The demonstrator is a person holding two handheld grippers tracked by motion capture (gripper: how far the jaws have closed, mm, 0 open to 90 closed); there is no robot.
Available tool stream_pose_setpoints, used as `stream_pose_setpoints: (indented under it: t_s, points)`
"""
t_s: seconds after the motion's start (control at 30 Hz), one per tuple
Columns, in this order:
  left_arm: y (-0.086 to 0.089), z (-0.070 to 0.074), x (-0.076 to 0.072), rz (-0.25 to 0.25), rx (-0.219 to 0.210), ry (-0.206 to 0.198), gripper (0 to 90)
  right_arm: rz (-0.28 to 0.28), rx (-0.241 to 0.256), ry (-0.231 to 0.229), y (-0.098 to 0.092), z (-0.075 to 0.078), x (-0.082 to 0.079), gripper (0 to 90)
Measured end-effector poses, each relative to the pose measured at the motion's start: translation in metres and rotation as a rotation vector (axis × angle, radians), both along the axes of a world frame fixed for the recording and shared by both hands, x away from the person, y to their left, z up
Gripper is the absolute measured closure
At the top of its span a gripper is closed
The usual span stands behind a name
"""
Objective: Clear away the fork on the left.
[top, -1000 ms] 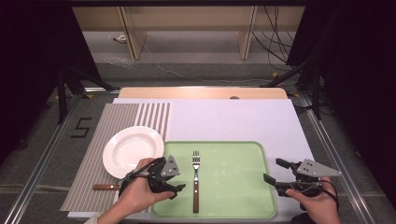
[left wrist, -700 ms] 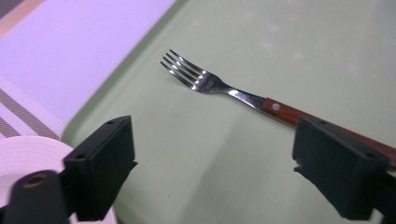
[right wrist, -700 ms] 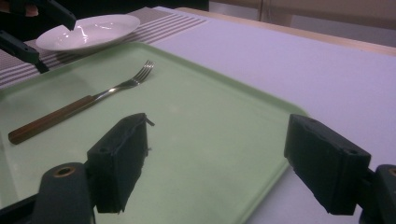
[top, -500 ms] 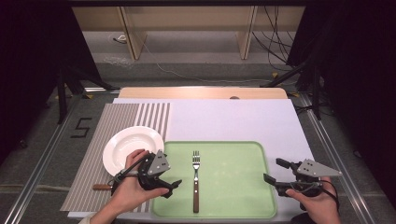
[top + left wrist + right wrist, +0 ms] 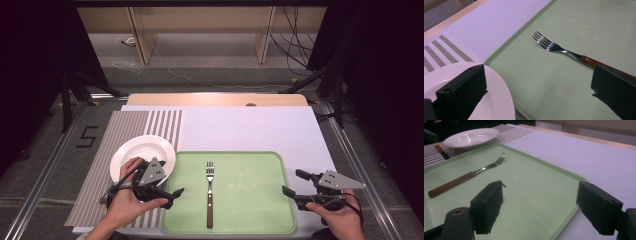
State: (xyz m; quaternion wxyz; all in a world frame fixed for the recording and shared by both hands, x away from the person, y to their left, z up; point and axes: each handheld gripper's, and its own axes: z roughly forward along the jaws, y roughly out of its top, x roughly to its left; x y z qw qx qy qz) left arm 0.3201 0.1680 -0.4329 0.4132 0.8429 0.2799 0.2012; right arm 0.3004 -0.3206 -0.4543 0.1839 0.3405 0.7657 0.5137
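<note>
1. Over the last second the left gripper [image 5: 172,195] has drawn back from the green plastic tray [image 5: 250,200], moving leftward off its left edge. It now sits over the striped grey placemat [image 5: 100,165], at the near rim of the round white ceramic plate [image 5: 142,152].
2. The right gripper [image 5: 292,186] has not moved in that time; it hovers at the tray's right edge, near the near-right corner.
3. The steel fork with a brown wooden handle [image 5: 209,192] has stayed where it was: flat on the tray, a little left of the tray's middle, tines toward the far edge and handle toward the near edge.
4. My reading is that the fork has just been set down and released, so this placement looks finished and the left hand is free for the next item. A dark wood-handled utensil [image 5: 441,152] lies on the placemat near the plate, and may be next.
5. The left gripper's jaws stand wide apart and empty in the left gripper view: one hangs over the plate's rim, the other in front of the fork's handle, touching neither as far as I can tell.
6. The right gripper's jaws are likewise spread wide with nothing between them, poised above the tray's right rim.
</note>
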Motion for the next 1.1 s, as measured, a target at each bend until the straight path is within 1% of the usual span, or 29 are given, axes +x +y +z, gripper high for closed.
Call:
stream_pose_setpoints:
  t_s: [0.1, 0.17, 0.37, 0.5, 0.73, 0.93, 1.1]
  points:
    - [0.007, 0.000, 0.000, 0.018, -0.012, -0.016, 0.0, -0.001, 0.000, 0.000, 0.000, 0.000, 0.000, 22.4]
    - [0.013, 0.000, 0.001, 0.031, -0.019, -0.016, 0.0, 0.000, 0.000, 0.000, 0.000, 0.000, 0.000, 22.3]
    - [0.026, -0.002, 0.001, 0.067, -0.046, -0.036, 0.0, -0.001, 0.000, 0.000, 0.000, 0.000, 0.000, 22.2]
    - [0.033, -0.003, 0.001, 0.084, -0.046, -0.034, 0.0, -0.001, 0.000, -0.001, 0.000, 0.000, 0.000, 22.2]
    - [0.043, -0.006, 0.001, 0.099, -0.057, -0.037, 0.0, -0.001, -0.002, -0.001, 0.000, 0.000, 0.000, 22.2]
    - [0.054, -0.009, 0.001, 0.134, -0.061, -0.031, 0.0, -0.001, -0.001, -0.001, 0.000, 0.000, 0.000, 22.1]
    - [0.057, -0.011, 0.002, 0.148, -0.058, -0.026, 0.0, 0.000, 0.000, -0.003, 0.000, 0.000, 0.000, 21.9]
